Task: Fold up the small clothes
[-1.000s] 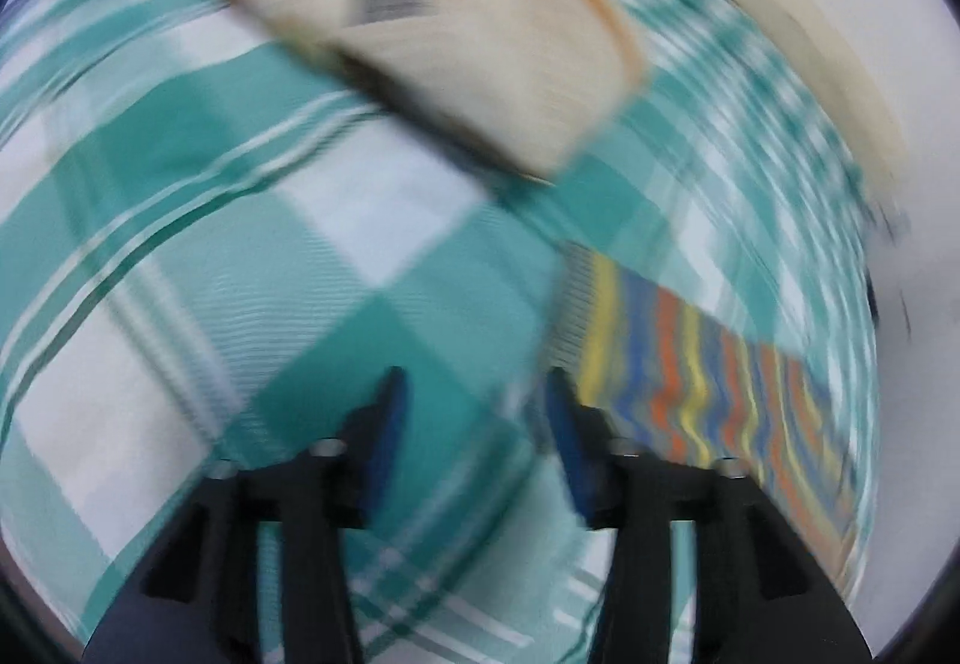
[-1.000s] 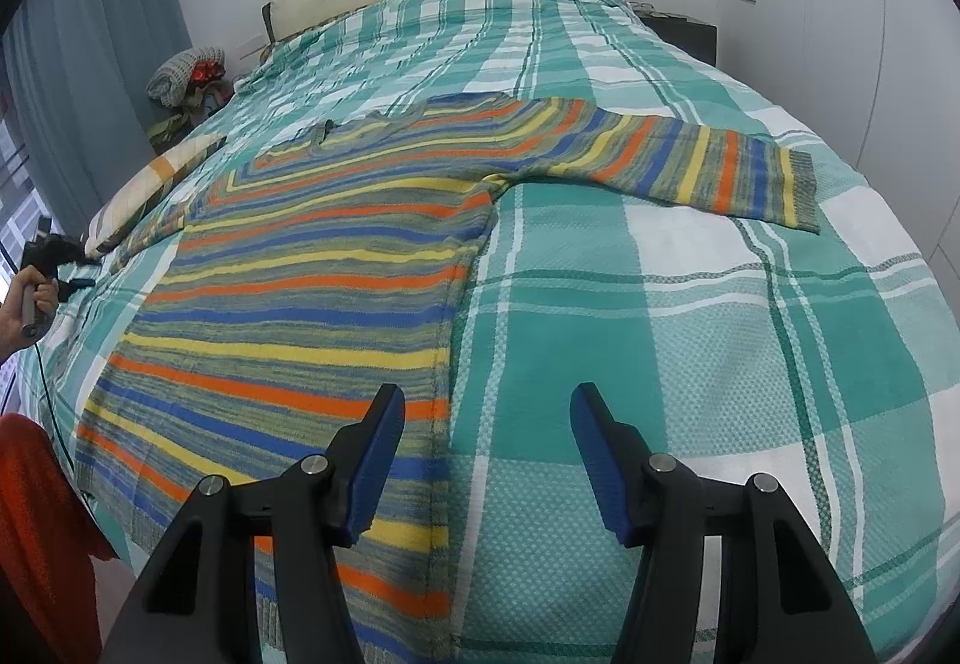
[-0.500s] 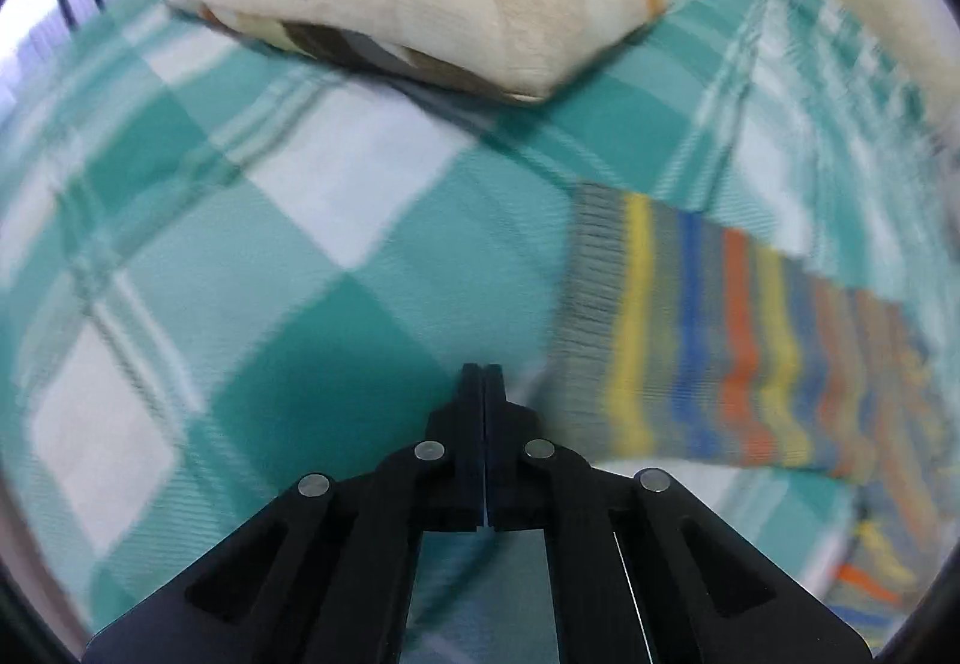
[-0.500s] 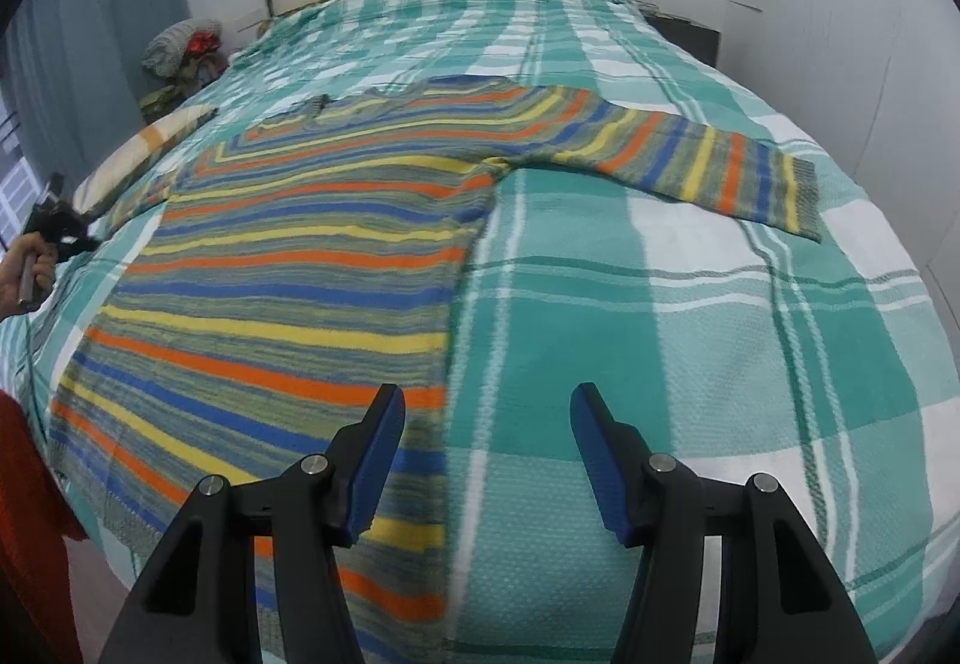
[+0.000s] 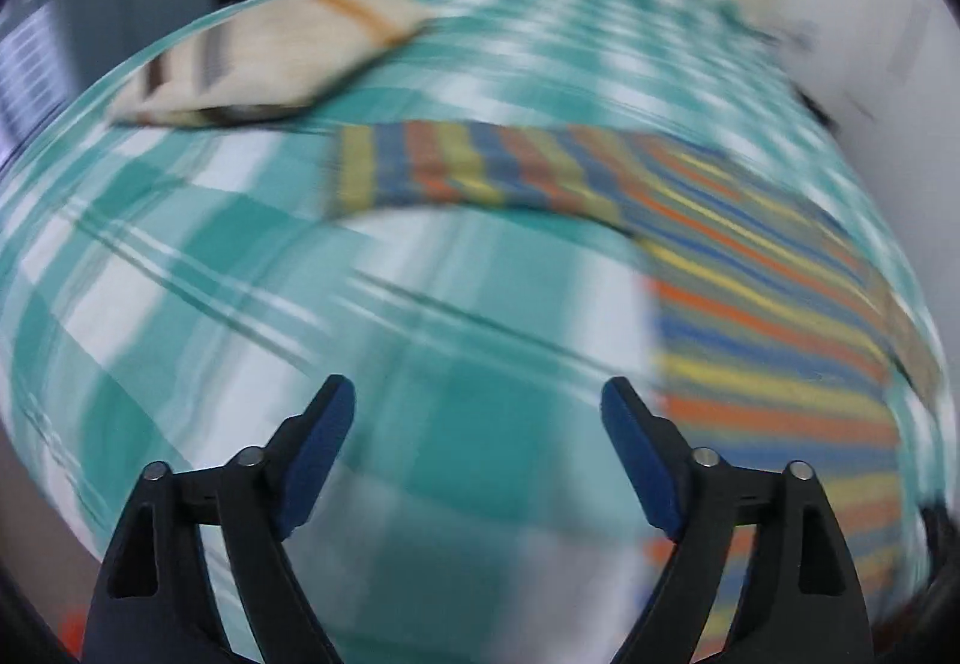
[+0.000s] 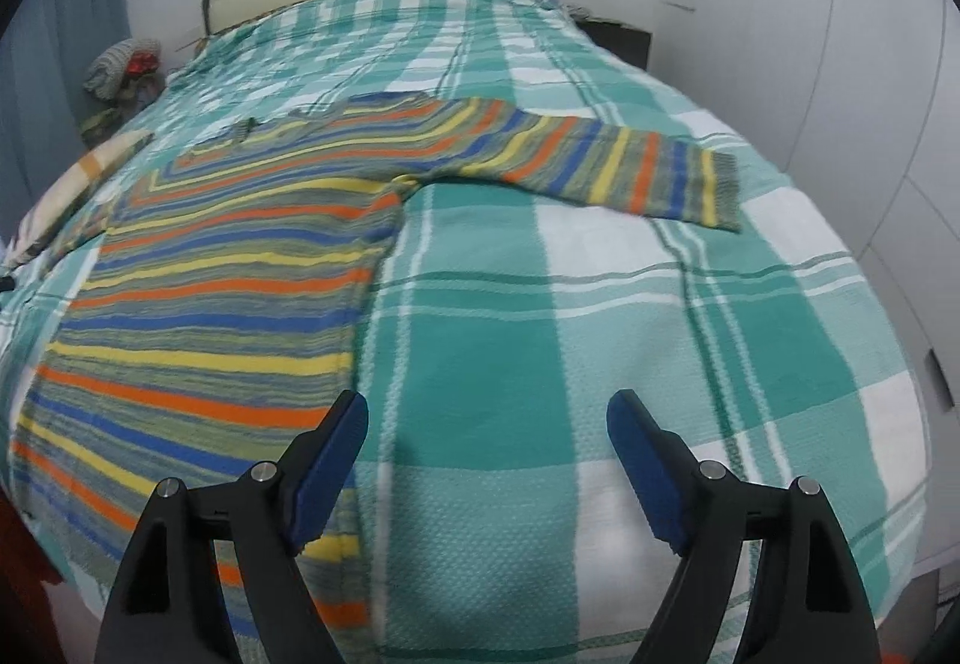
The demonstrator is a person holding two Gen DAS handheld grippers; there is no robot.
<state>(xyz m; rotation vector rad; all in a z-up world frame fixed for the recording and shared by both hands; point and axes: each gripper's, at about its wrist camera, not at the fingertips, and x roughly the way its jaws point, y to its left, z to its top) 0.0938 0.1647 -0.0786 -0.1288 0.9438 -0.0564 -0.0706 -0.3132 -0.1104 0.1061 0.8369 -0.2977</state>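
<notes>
A striped sweater (image 6: 228,268) lies flat on the bed (image 6: 600,352), both sleeves spread out. The left hand-held gripper (image 5: 477,394) hangs over bare bedspread beside one sleeve, its jaws opening with nothing between them. The right hand-held gripper (image 6: 487,403) is likewise opening, empty, beside the sweater's hem. A pillow (image 5: 270,57) lies nearby.

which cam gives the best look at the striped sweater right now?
Right wrist. It is sharp and shows the striped sweater spread flat on the plaid bedspread, body, neckline and one sleeve stretched out to the side. The left wrist view is motion-blurred and shows only the other sleeve and part of the body.
</notes>
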